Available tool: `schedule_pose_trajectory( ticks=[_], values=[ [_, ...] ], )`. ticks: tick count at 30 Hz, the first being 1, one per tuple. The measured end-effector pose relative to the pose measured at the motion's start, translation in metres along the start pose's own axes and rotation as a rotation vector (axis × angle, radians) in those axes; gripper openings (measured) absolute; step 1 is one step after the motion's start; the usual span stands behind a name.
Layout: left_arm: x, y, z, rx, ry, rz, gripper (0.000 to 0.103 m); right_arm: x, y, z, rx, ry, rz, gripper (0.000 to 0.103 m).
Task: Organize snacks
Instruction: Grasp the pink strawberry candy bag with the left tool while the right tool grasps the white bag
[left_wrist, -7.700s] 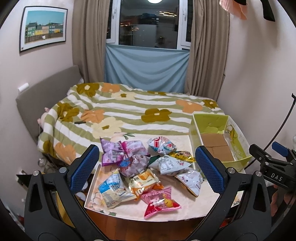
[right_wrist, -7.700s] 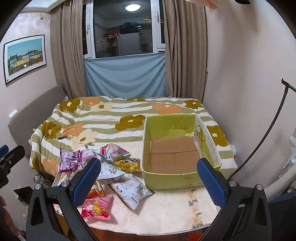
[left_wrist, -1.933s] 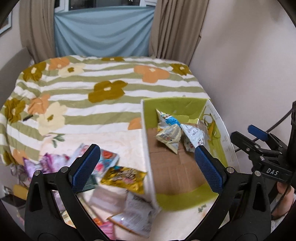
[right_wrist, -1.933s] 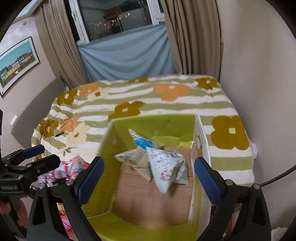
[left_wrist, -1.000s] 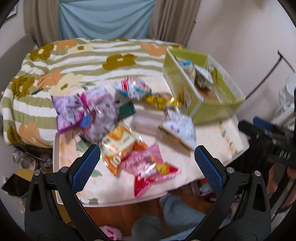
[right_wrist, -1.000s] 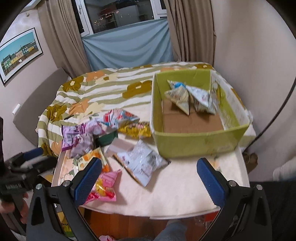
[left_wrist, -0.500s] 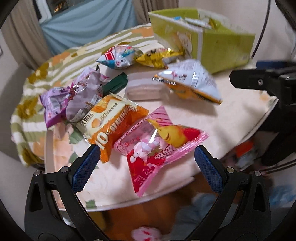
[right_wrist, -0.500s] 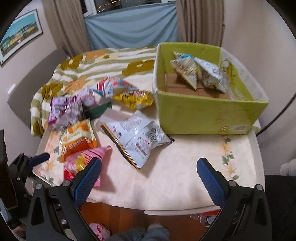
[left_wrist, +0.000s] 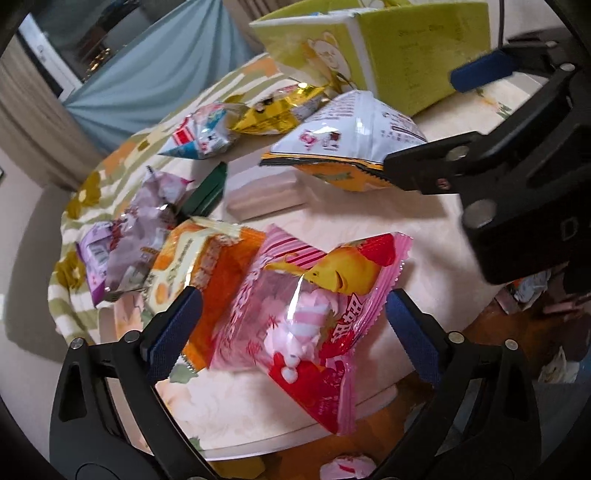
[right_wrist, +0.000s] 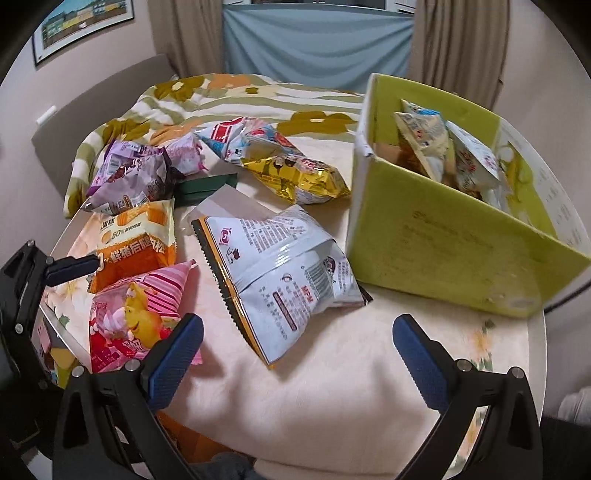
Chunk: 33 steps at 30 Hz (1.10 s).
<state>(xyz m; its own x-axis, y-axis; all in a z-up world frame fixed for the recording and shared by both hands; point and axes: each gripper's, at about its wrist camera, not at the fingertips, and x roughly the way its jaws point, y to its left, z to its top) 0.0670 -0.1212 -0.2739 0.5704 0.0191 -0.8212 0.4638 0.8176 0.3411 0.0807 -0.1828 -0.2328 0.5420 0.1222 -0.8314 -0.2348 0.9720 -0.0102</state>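
The left gripper (left_wrist: 291, 325), jaws wide apart, frames a pink snack bag (left_wrist: 310, 299) at the table's (right_wrist: 332, 387) near edge. The right gripper (right_wrist: 297, 354), also spread and holding nothing, faces a white bag (right_wrist: 280, 266) just beside the green box (right_wrist: 454, 243), which holds a few packets.

Left tongs (left_wrist: 291, 325) (spread) flank pink packet (left_wrist: 310, 291).

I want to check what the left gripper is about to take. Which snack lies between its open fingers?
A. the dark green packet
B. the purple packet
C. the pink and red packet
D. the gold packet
C: in the left wrist view the left gripper is open, with the pink and red packet lying between its fingers on the table.
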Motion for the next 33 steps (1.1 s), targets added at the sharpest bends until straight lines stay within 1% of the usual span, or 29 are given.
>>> schedule_pose_trajectory(
  ticks=[2, 5, 7, 8, 9, 11, 16, 20, 28, 33],
  values=[
    [0.005, -0.005, 0.0, 0.008, 0.019, -0.012, 0.095, 0.003, 0.0, 0.001, -0.021, 0.002, 0.001, 0.102],
    [0.013, -0.005, 0.0, -0.007, 0.049, -0.018, 0.088, 0.008, -0.001, 0.003, -0.041, 0.007, 0.02, 0.102],
    [0.016, -0.003, 0.0, -0.022, 0.055, -0.014, 0.081, 0.012, 0.0, 0.004, -0.056, 0.011, 0.022, 0.102],
    [0.016, 0.002, 0.001, -0.04, 0.06, -0.016, 0.074, 0.014, 0.001, 0.004, -0.064, 0.011, 0.024, 0.102],
    [0.017, 0.005, 0.002, -0.052, 0.063, -0.018, 0.071, 0.015, 0.001, 0.005, -0.073, 0.009, 0.028, 0.102],
    [0.019, 0.011, 0.003, -0.08, 0.071, -0.033, 0.07, 0.017, 0.003, 0.007, -0.093, 0.005, 0.03, 0.102],
    [0.02, 0.016, 0.004, -0.112, 0.088, -0.044, 0.068, 0.031, 0.009, 0.01, -0.136, 0.005, 0.023, 0.102],
    [0.02, 0.022, 0.004, -0.164, 0.101, -0.083, 0.067, 0.04, 0.012, 0.012, -0.169, 0.003, -0.001, 0.102],
    [0.02, 0.026, 0.004, -0.184, 0.118, -0.093, 0.066, 0.05, 0.016, 0.02, -0.218, -0.02, -0.027, 0.102],
    [0.02, 0.033, 0.002, -0.201, 0.121, -0.111, 0.065, 0.054, 0.015, 0.022, -0.232, -0.031, -0.012, 0.102]
  ],
)
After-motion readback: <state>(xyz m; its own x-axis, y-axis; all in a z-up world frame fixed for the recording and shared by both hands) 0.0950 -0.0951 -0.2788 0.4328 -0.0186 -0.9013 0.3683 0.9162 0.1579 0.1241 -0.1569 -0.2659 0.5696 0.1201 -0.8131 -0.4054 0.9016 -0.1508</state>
